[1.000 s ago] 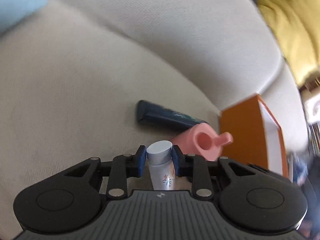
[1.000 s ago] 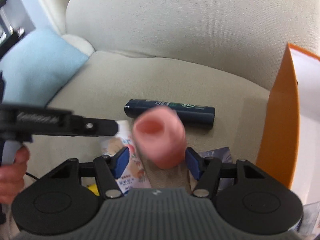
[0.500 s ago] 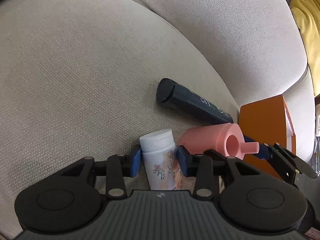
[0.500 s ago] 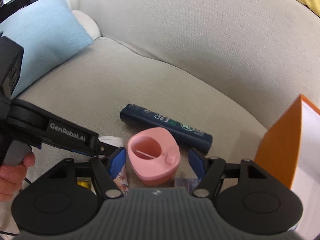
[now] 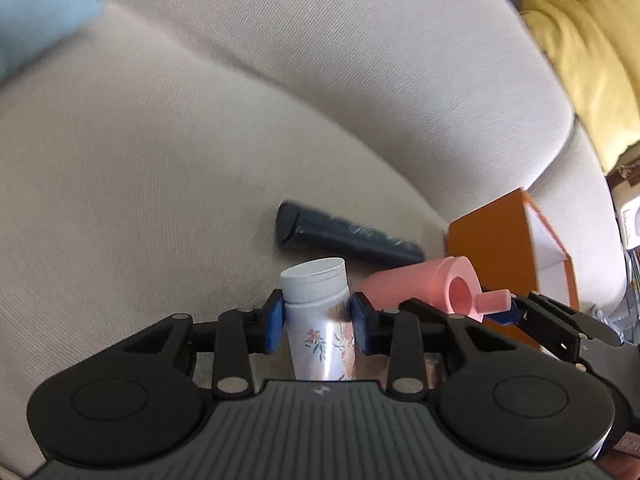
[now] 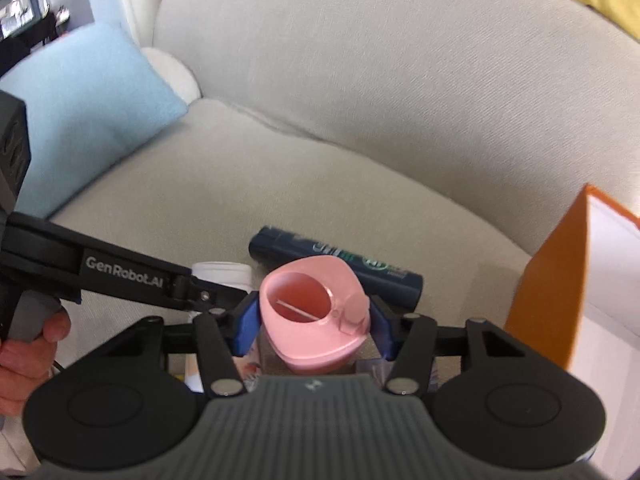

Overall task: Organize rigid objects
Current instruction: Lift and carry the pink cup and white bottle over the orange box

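A white bottle [image 5: 316,280] with a flower print stands upright between the blue pads of my left gripper [image 5: 318,318]. Its jaws are closing and both pads touch the bottle's sides. Just to its right, my right gripper [image 6: 314,326] has a pink container [image 6: 304,300] with an open mouth and a small cap between its pads. Those jaws are closing too and press on it. From the left wrist the pink container [image 5: 420,284] appears tilted, mouth toward the camera. A dark blue tube [image 6: 384,272] lies flat on the sofa seat behind both.
An orange box [image 6: 552,280] with a white inside stands open at the right on the beige sofa seat [image 5: 160,160]. A light blue cushion [image 6: 88,112] leans at the far left and a yellow cloth [image 5: 580,40] hangs over the backrest. A hand [image 6: 24,352] holds the left gripper's handle.
The right pads, wide apart around the pink container half a second ago, have closed onto it. The left pads loosened around the white bottle, then came back in; the left view pulled back.
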Motion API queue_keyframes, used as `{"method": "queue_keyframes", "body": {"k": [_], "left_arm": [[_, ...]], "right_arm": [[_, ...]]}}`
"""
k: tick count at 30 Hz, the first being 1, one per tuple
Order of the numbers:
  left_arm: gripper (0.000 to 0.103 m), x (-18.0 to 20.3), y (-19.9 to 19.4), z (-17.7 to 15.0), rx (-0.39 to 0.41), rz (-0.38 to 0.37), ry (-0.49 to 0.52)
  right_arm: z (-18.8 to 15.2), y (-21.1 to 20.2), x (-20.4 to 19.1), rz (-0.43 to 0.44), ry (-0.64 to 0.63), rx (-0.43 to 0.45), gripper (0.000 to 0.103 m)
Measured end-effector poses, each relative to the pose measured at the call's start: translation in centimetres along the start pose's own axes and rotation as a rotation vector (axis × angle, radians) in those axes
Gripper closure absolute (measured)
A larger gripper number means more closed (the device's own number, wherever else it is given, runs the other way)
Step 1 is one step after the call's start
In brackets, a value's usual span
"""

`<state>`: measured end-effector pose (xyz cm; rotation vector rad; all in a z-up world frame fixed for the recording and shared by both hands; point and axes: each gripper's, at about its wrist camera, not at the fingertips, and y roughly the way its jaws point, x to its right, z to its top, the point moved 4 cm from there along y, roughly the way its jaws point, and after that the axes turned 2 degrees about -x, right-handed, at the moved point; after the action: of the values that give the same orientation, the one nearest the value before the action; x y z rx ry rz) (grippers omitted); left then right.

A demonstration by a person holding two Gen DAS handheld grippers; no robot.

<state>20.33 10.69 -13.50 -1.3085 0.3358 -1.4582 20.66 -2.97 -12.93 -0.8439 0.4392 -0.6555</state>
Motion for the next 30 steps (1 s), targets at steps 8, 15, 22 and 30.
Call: {"method": "queue_keyframes", "body": {"k": [8,15,22,30], "left_arm": [[0.063,6.9,-6.3,2.1,0.162,-0.105,0.153],[0.063,16.4,-9.5,2.4,0.208,-0.231,0.349],[0.063,25.4,-5.0,0.3,0.147,-0.264,0.527],[0.063,26.4,1.6,-2.0,0.068,-0.12,0.689]], "right_arm": [[0.7,-8.4,1.4,-0.002,0.105,0.155,0.046],[0.1,-16.1,7.2,-0.057,0.175,0.18,0.046],[-3.3,-19.0,13.4,-0.158,0.248,0.137,0.046],[-6.6,-13.4,17.5,-0.128,0.285,0.046,0.046]]}}
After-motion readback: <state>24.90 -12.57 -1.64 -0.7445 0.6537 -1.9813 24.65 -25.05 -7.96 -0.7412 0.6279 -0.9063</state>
